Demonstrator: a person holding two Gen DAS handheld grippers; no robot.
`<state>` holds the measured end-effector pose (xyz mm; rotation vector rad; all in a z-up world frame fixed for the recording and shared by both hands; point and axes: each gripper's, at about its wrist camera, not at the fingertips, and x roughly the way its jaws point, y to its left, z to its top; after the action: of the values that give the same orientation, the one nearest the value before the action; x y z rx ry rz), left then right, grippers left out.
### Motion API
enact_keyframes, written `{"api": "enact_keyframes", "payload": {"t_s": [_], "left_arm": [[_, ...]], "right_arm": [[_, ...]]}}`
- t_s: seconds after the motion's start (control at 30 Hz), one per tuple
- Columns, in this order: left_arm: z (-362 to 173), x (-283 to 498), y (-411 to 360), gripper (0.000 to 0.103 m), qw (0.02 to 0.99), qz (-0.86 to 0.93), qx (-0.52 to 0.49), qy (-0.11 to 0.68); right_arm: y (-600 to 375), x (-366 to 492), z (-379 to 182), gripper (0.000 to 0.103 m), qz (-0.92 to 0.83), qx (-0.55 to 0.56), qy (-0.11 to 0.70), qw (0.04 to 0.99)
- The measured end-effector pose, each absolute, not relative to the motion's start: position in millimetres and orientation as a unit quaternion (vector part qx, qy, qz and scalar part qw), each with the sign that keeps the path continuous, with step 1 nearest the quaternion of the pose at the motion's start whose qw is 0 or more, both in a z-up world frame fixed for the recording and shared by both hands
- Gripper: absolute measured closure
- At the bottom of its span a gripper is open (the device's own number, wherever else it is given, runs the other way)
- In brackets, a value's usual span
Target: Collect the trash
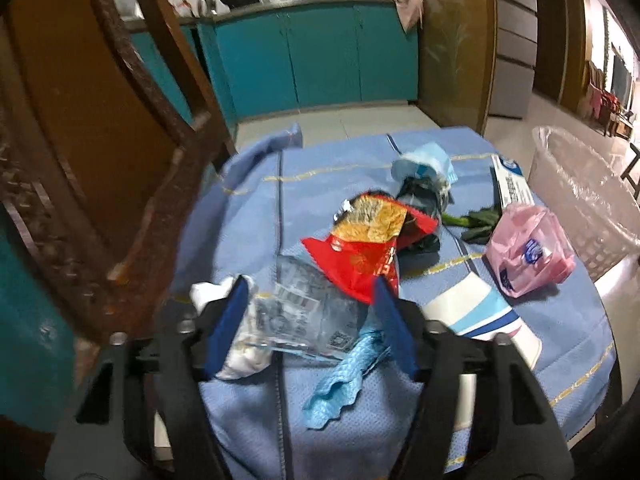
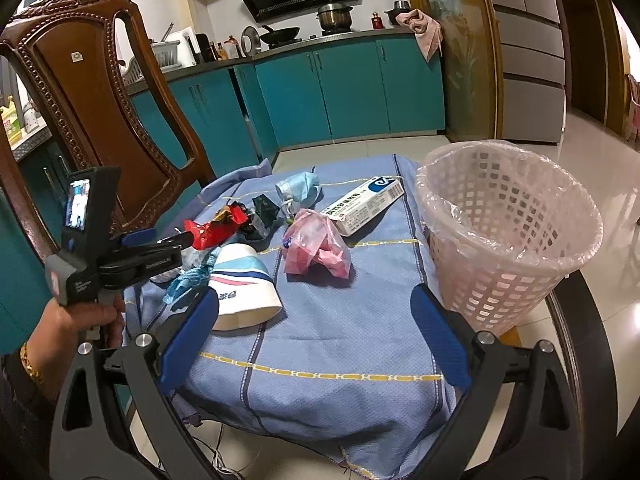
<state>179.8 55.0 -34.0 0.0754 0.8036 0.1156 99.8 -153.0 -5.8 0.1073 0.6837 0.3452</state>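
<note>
1. Right gripper [image 2: 314, 312], bottom of its frame: jaws wide apart, holding nothing, over bare blue cloth [image 2: 320, 360].
2. Left gripper [image 1: 308, 308], lower centre: jaws half spread around a clear wrapper [image 1: 304, 312] and white wad [image 1: 244, 356]; actual contact unclear.
3. Step looks like first pickup. Next: close, lift, carry.
4. Lined basket [image 2: 508, 236], right side, sits well apart from the pile.

On the desk [image 2: 320, 344] lies a cloth [image 2: 328, 368], and the trash lies on it. The basket [image 2: 508, 232] stands at the right edge. Just left of it lies the box [image 2: 364, 204], before the box the plastic bag [image 2: 316, 248], then the paper cup [image 2: 244, 288] further left. The snack wrapper [image 1: 360, 248] lies behind the cup, and the face mask [image 2: 298, 190] behind that. A chair [image 2: 100, 112] stands at the left.
</note>
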Motion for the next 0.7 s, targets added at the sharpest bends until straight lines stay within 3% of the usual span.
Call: {"api": "enact_keyframes", "payload": {"t_s": [0.13, 0.2, 0.5, 0.7], "left_arm": [[-39, 180, 51, 0.091, 0.913, 0.035, 0.035, 0.404], [-33, 174, 51, 0.099, 0.916, 0.027, 0.028, 0.398], [29, 81, 55, 0.102, 0.967, -0.010, -0.038, 0.251], [43, 31, 52, 0.102, 0.984, -0.025, -0.061, 0.168]], "right_arm": [[-152, 105, -8, 0.009, 0.164, 0.045, 0.335, 0.927], [-150, 111, -7, 0.009, 0.163, 0.040, 0.334, 0.928], [-123, 161, -18, 0.009, 0.168, 0.036, 0.365, 0.915], [-93, 202, -44, 0.009, 0.149, 0.015, 0.403, 0.903]]}}
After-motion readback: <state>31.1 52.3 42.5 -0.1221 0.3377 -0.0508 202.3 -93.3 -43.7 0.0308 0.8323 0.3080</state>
